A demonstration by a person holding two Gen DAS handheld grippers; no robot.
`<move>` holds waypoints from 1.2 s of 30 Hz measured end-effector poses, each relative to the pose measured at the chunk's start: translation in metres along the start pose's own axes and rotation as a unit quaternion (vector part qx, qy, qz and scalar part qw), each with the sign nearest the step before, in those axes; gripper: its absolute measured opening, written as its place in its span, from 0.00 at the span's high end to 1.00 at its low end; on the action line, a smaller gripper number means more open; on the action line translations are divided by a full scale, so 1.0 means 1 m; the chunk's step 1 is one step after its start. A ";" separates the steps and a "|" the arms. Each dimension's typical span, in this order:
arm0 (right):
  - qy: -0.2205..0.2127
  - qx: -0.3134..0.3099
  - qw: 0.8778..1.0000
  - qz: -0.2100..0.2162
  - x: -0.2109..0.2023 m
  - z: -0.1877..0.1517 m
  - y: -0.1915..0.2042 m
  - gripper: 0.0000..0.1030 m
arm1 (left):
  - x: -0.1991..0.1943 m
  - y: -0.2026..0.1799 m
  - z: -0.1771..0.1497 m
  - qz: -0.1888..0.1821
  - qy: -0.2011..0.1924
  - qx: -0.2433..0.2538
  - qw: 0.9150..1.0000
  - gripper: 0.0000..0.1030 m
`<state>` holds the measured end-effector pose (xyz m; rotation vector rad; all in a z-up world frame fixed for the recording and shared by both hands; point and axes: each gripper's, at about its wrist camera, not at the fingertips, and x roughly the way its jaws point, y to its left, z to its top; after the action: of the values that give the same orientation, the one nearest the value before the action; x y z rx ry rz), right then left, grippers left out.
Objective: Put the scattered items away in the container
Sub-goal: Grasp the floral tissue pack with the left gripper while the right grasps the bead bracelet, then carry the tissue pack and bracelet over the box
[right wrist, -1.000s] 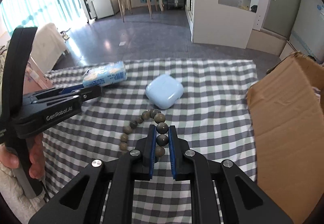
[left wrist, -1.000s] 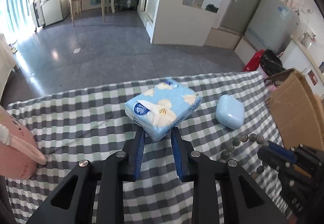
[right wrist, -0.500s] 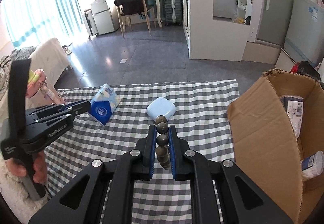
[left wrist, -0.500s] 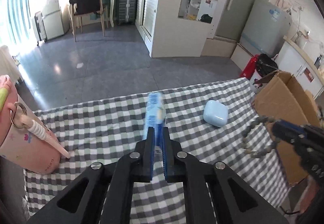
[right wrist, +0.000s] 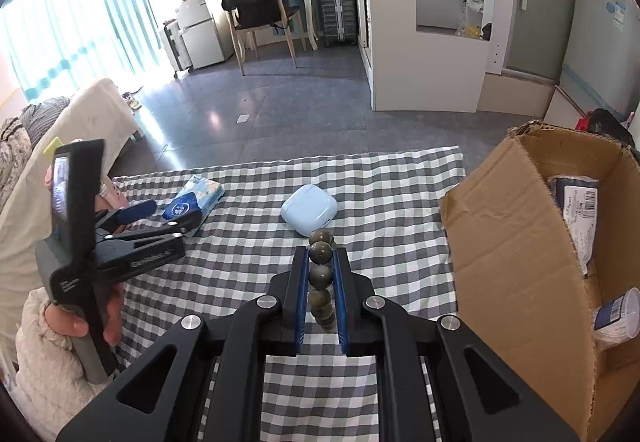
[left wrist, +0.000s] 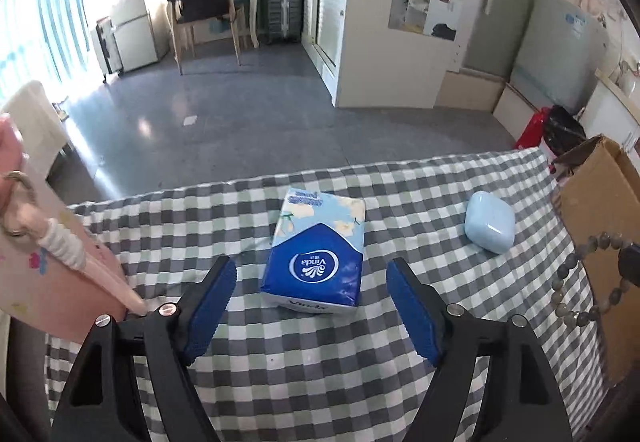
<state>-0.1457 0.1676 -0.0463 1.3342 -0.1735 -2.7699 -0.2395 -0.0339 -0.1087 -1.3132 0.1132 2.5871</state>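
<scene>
A blue tissue pack (left wrist: 316, 254) lies on the checked tablecloth (left wrist: 320, 370), just ahead of my left gripper (left wrist: 310, 282), which is open and empty. The pack also shows in the right wrist view (right wrist: 194, 198). My right gripper (right wrist: 321, 262) is shut on a bead bracelet (right wrist: 321, 274) and holds it above the cloth; the bracelet hangs at the right of the left wrist view (left wrist: 580, 278). A light blue earbud case (left wrist: 490, 226) lies on the cloth, ahead of my right gripper (right wrist: 309, 209). The cardboard box (right wrist: 520, 242) stands open at the right.
A pink bag (left wrist: 44, 274) with a white strap sits at the cloth's left edge. The box holds a wrapped packet (right wrist: 576, 210) and a small cup (right wrist: 614, 312). Beyond the table's far edge are the floor, a chair and cabinets.
My left gripper has opened and let go of the tissue pack, which now lies flat on the cloth. My right gripper has lifted the bracelet higher, toward the box.
</scene>
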 end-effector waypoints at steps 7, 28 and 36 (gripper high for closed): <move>0.009 0.001 1.000 0.008 0.005 -0.002 -0.003 0.89 | 0.027 -0.002 -0.003 0.009 0.027 0.002 1.000 0.21; -0.004 -0.008 1.000 0.013 -0.023 -0.003 0.007 0.89 | -0.065 -0.032 0.010 0.010 -0.031 0.036 0.999 0.52; -0.043 0.000 0.999 -0.012 -0.075 -0.003 -0.015 0.89 | -0.112 -0.102 0.015 -0.040 -0.055 0.085 0.994 0.52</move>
<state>-0.0966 0.1897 0.0080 1.2264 -0.1629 -2.8481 -0.1631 0.0478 -0.0058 -1.0909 0.2506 2.5126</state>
